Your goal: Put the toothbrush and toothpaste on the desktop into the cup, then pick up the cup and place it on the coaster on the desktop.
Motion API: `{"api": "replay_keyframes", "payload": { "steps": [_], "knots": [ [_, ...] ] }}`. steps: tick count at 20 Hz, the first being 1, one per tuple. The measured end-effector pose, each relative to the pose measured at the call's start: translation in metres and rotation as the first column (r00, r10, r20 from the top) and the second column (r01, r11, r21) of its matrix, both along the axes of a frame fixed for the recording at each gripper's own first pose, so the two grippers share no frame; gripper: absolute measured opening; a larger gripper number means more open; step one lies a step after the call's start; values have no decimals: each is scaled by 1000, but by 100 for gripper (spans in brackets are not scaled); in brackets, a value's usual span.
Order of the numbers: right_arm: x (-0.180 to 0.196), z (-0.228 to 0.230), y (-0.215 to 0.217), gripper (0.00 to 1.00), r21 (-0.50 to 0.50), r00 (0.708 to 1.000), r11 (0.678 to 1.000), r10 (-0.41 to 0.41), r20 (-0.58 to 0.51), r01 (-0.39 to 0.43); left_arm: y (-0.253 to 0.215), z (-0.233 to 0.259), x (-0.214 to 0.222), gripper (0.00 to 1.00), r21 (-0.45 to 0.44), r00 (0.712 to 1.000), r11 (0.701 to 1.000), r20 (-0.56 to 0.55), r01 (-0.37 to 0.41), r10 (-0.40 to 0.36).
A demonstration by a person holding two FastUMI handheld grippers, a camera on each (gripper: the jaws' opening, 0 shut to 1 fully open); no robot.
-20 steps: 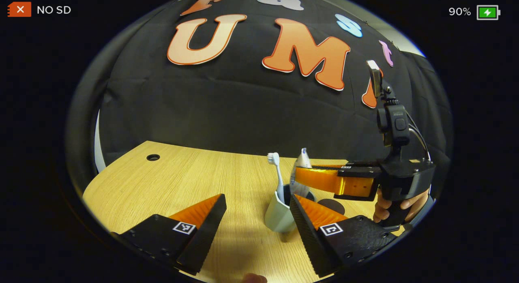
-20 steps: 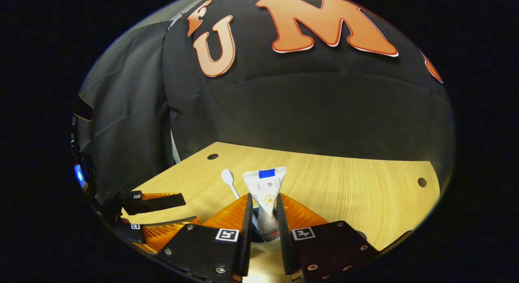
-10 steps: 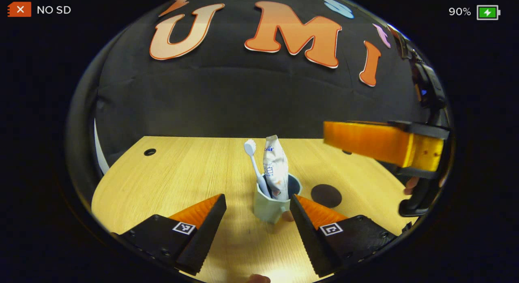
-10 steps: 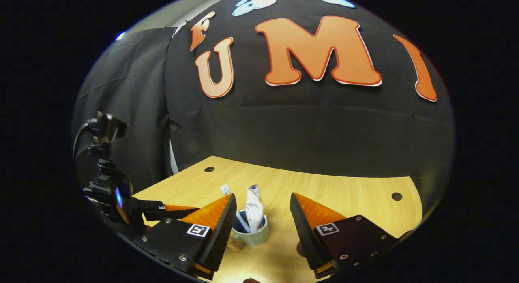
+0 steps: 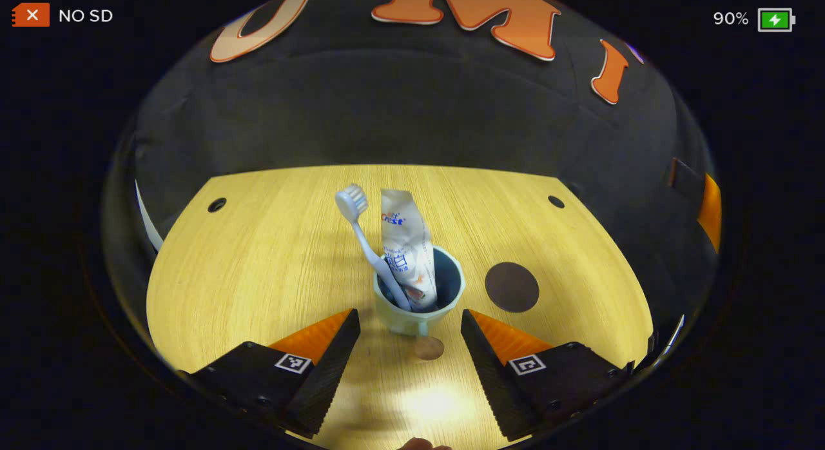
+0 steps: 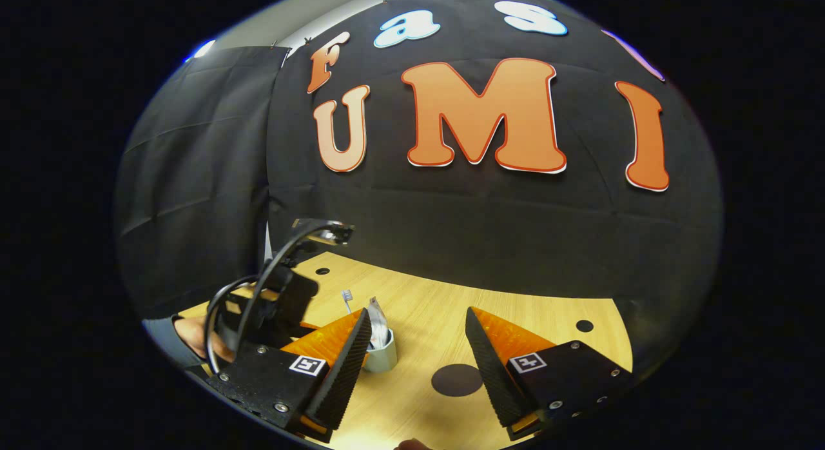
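A pale green cup [image 5: 417, 302] stands upright on the wooden desktop [image 5: 271, 256], just ahead of my open left gripper [image 5: 410, 321]. A white toothbrush [image 5: 364, 240] and a white toothpaste tube [image 5: 405, 244] lean inside it. The dark round coaster [image 5: 512, 287] lies flat to the cup's right, apart from it. In the right gripper view, the cup [image 6: 381, 356] with the tube [image 6: 378, 321] and the toothbrush [image 6: 347, 298] sits partly behind my open right gripper's [image 6: 417, 321] left finger, and the coaster [image 6: 456, 380] lies between the fingers, lower down. The left gripper's body [image 6: 277, 308] shows at left.
Cable holes [image 5: 216, 205] [image 5: 555, 202] mark the desktop's far corners. A small brown round spot [image 5: 428, 347] lies on the wood by the cup's base. An orange finger of the right gripper [image 5: 709, 211] shows at the right edge. A hand [image 6: 193, 337] holds the left gripper.
The right gripper let go of the toothpaste, opened and drew back up and to the right. The left gripper moved over the cup, which now sits centred ahead of its fingers.
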State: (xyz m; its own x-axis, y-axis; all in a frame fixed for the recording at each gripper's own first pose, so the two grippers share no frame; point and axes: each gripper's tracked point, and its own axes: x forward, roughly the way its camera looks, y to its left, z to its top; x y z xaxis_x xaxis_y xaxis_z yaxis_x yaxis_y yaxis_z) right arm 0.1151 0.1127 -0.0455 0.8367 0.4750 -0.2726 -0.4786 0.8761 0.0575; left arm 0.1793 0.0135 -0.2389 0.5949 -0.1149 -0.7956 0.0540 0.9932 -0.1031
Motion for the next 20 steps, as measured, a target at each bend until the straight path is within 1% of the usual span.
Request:
{"api": "replay_keyframes", "payload": {
  "steps": [3, 5, 6, 8, 10, 11, 12, 13, 14, 16, 17, 20],
  "knots": [
    [-18, 4, -12, 88, -16, 1000, 1000, 17, 10, -17, 3, -10, 1, 94, 0, 994, 999, -104, -36, 35],
    [-28, 3, -16, 88, -21, 1000, 1000, 20, 3, -20, 11, -10, 2, 94, 35, 989, 999, -138, -42, 46],
    [-36, 3, -16, 88, -25, 1000, 999, 29, 0, -29, 10, -12, 2, 92, 54, 985, 998, -164, -40, 49],
    [-48, 3, -16, 88, -32, 999, 998, 51, 8, -50, 7, -17, 4, 91, 58, 976, 998, -213, -40, 52],
    [-53, 4, -20, 88, -42, 998, 997, 61, 24, -60, 6, -23, 4, 84, 69, 964, 997, -259, -42, 59],
    [-55, 2, -22, 88, -46, 998, 997, 62, 27, -60, 3, -25, 5, 84, 65, 960, 997, -275, -42, 58],
    [-57, 0, -23, 88, -49, 997, 997, 66, 28, -64, 3, -26, 4, 79, 76, 955, 996, -292, -39, 60],
    [-59, -1, -26, 88, -49, 997, 997, 67, 29, -66, 2, -26, 6, 77, 81, 953, 996, -299, -36, 59],
    [-60, -1, -29, 88, -44, 997, 997, 69, 33, -68, 3, -27, 5, 77, 94, 949, 995, -309, -30, 58],
    [-60, 3, -38, 89, -23, 997, 998, 59, 44, -58, 3, -26, 4, 72, 114, 945, 993, -324, -17, 53],
    [-60, 4, -42, 89, -12, 997, 999, 53, 47, -53, 2, -26, 5, 72, 121, 941, 993, -333, -12, 52],
    [-59, 5, -52, 88, 12, 998, 999, 36, 51, -36, 1, -26, -1, 63, 140, 930, 990, -363, 3, 49]
  ]
}}
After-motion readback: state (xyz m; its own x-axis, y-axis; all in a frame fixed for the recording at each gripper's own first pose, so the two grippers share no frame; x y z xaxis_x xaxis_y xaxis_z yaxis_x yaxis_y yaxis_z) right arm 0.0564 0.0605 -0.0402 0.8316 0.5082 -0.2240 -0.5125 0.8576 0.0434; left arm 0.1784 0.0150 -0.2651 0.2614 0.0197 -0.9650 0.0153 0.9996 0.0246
